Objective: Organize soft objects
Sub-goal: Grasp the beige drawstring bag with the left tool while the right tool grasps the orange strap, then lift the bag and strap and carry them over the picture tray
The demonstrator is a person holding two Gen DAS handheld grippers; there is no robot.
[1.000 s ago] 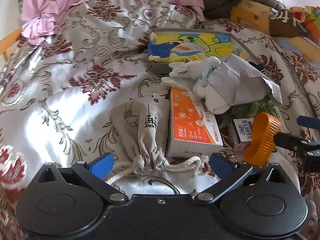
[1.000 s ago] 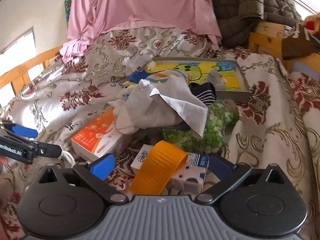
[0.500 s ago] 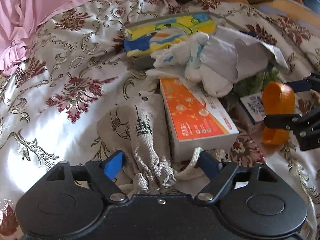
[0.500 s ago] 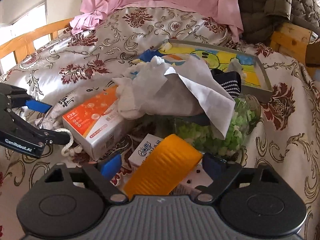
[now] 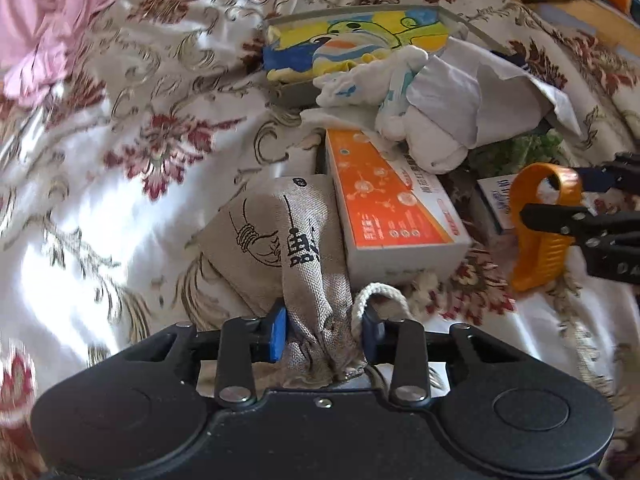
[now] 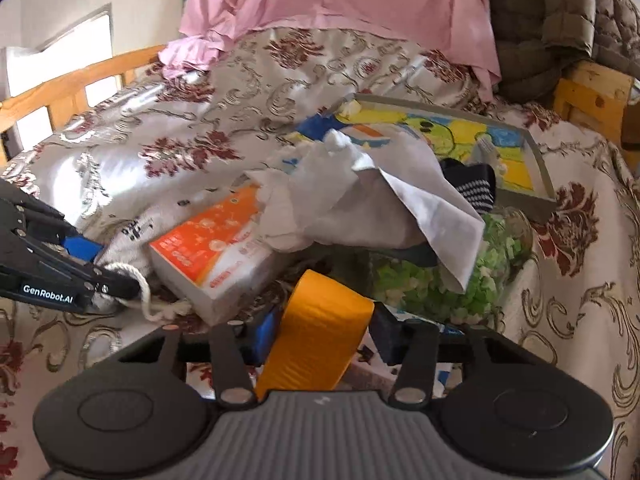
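- Burlap drawstring pouch (image 5: 292, 248) lies on the floral bedspread (image 5: 120, 152), touching the orange box (image 5: 392, 216); its gathered neck is pinched in the left gripper (image 5: 324, 330), whose jaws have just been closing.
- Orange ribbed band (image 6: 320, 340) sits between the right gripper (image 6: 326, 332) pads, jaws just closing, gripped.
- White socks (image 6: 320, 200) and tissue (image 6: 432, 208) pile against the cartoon tray (image 6: 536, 160).
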